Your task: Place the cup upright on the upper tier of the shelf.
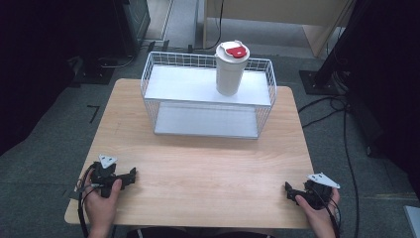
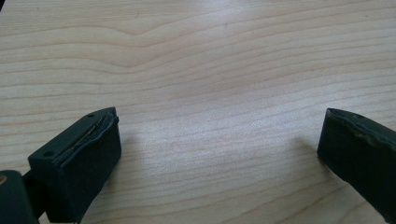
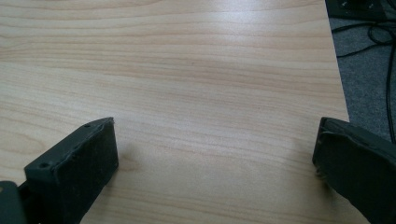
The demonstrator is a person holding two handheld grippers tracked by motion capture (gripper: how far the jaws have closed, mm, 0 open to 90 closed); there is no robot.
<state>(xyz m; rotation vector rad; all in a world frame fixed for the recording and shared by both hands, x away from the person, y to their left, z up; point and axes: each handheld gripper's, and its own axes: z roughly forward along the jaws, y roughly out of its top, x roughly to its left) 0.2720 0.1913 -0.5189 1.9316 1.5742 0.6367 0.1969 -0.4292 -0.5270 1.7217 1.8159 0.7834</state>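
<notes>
While both your tongs, left (image 1: 130, 174) and right (image 1: 288, 190), rest agape and empty at the frame's bottom corners, the cup (image 1: 231, 69) stands upright atop the rack (image 1: 207, 115), upper centre, slightly nearer your right.

- Left gripper (image 1: 130, 175), lower left: black body wearing a grey three-cornered plate, trailing black cable.
- Right gripper (image 1: 289, 191), lower right: showing black jaws, screw holes.
</notes>
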